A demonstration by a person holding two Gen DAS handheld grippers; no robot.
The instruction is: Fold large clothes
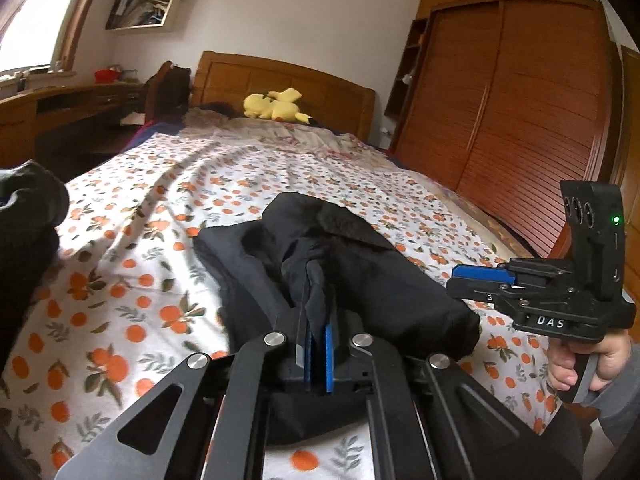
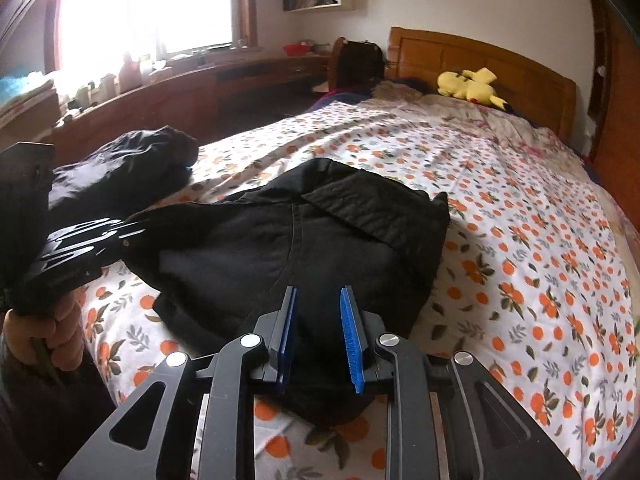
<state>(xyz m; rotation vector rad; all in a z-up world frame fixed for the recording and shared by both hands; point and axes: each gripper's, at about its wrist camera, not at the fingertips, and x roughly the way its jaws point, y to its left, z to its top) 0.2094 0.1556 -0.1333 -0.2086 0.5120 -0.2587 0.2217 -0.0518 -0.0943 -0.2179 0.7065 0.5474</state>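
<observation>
Left tool (image 1: 318, 308) clamped shut on a pinch of black jacket (image 1: 344, 264) fabric, lower centre of left wrist view. Right tool (image 2: 318, 316) narrow, blue pads either side of a jacket fold; can't tell if pressing. Jacket bunched mid-frame on orange-print bedsheet (image 2: 520, 240). Second dark garment (image 2: 132, 168) at left of right wrist view, apart from jacket. Right hand (image 1: 580, 364) on tool handle, lower right of left wrist view. Yellow plush toy (image 1: 276, 106) near headboard, upper centre.

Black coat (image 2: 304, 240), orange-print sheet (image 2: 520, 208)
</observation>
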